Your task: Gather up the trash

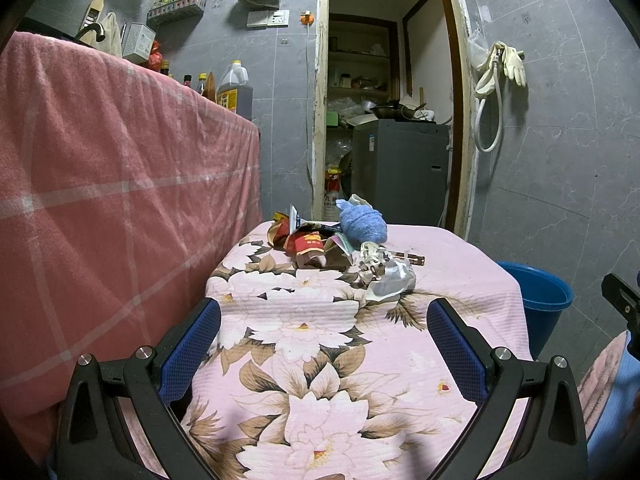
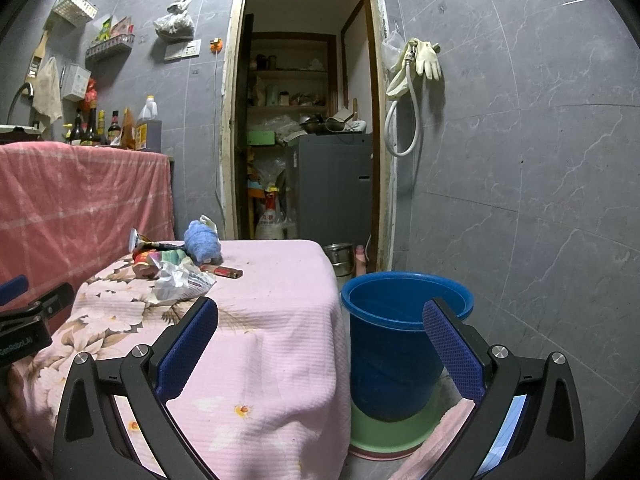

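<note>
A pile of trash lies at the far end of the pink floral table [image 1: 320, 360]: a crumpled white wrapper [image 1: 386, 274], red packaging [image 1: 306, 242], a blue cloth ball [image 1: 362, 222] and a thin brown stick [image 1: 408, 257]. The pile also shows in the right wrist view, with the white wrapper [image 2: 182, 280], the blue cloth ball [image 2: 202, 242] and the stick [image 2: 222, 271]. A blue bucket [image 2: 400, 336] stands on the floor right of the table. My left gripper [image 1: 324, 320] is open and empty, short of the pile. My right gripper [image 2: 320, 320] is open and empty, at the table's right edge beside the bucket.
A counter draped in pink checked cloth [image 1: 100, 200] rises on the left, with bottles [image 1: 234, 88] on top. An open doorway [image 1: 384, 100] behind the table shows shelves and a grey appliance [image 1: 400, 168]. A green basin [image 2: 384, 432] sits under the bucket. Grey tiled wall on the right.
</note>
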Demonstrator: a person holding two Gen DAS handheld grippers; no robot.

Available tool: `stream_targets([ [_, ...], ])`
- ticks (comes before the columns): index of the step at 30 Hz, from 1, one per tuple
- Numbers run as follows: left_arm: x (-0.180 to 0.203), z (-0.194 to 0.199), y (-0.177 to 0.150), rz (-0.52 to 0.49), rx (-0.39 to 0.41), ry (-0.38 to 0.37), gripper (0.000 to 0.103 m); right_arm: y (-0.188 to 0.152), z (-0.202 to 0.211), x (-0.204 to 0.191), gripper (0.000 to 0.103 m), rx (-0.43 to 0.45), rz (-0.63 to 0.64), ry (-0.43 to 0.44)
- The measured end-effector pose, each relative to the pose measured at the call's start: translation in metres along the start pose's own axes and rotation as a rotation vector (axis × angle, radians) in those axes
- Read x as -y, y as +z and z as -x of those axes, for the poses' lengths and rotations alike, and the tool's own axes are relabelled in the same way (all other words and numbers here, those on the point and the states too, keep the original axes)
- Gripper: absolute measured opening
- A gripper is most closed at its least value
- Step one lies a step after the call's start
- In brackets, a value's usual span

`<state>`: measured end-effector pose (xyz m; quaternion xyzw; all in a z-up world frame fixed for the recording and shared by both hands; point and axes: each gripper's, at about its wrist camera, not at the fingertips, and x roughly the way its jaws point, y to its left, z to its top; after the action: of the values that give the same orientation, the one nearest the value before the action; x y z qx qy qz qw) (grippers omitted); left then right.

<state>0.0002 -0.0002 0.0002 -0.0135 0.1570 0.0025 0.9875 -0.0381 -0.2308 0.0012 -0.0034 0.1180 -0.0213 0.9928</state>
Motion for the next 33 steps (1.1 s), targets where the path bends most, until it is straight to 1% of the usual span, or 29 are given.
stream_targets([
  [5,-0.004,-0.003,0.002,0.002,-0.007,0.002,0.101,0.002,-0.004,0.006,0.103,-0.001,-0.018,0.016],
  [9,-0.009,-0.014,0.010,0.012,-0.004,0.013,0.101,0.013,-0.010,0.002,0.103,0.025,-0.006,0.027],
  [13,-0.014,-0.037,0.023,0.009,-0.021,0.024,0.101,0.022,-0.033,-0.003,0.103,0.033,0.005,0.062],
  [17,-0.021,-0.062,0.036,0.033,-0.044,0.030,0.101,0.034,-0.056,-0.008,0.103,0.043,0.013,0.097],
  [21,-0.030,-0.086,0.045,0.040,-0.078,0.054,0.101,0.046,-0.082,-0.015,0.103,0.048,0.017,0.149],
  [24,-0.038,-0.105,0.049,0.055,-0.111,0.063,0.101,0.051,-0.103,-0.021,0.103,0.032,0.009,0.169],
  [30,-0.052,-0.136,0.060,0.094,-0.158,0.069,0.101,0.058,-0.155,-0.034,0.103,-0.058,-0.001,0.244],
  [31,-0.052,-0.140,0.062,0.095,-0.167,0.070,0.101,0.061,-0.167,-0.038,0.103,-0.087,0.006,0.257],
  [33,-0.056,-0.153,0.066,0.108,-0.199,0.080,0.101,0.063,-0.183,-0.044,0.103,-0.115,0.023,0.277],
])
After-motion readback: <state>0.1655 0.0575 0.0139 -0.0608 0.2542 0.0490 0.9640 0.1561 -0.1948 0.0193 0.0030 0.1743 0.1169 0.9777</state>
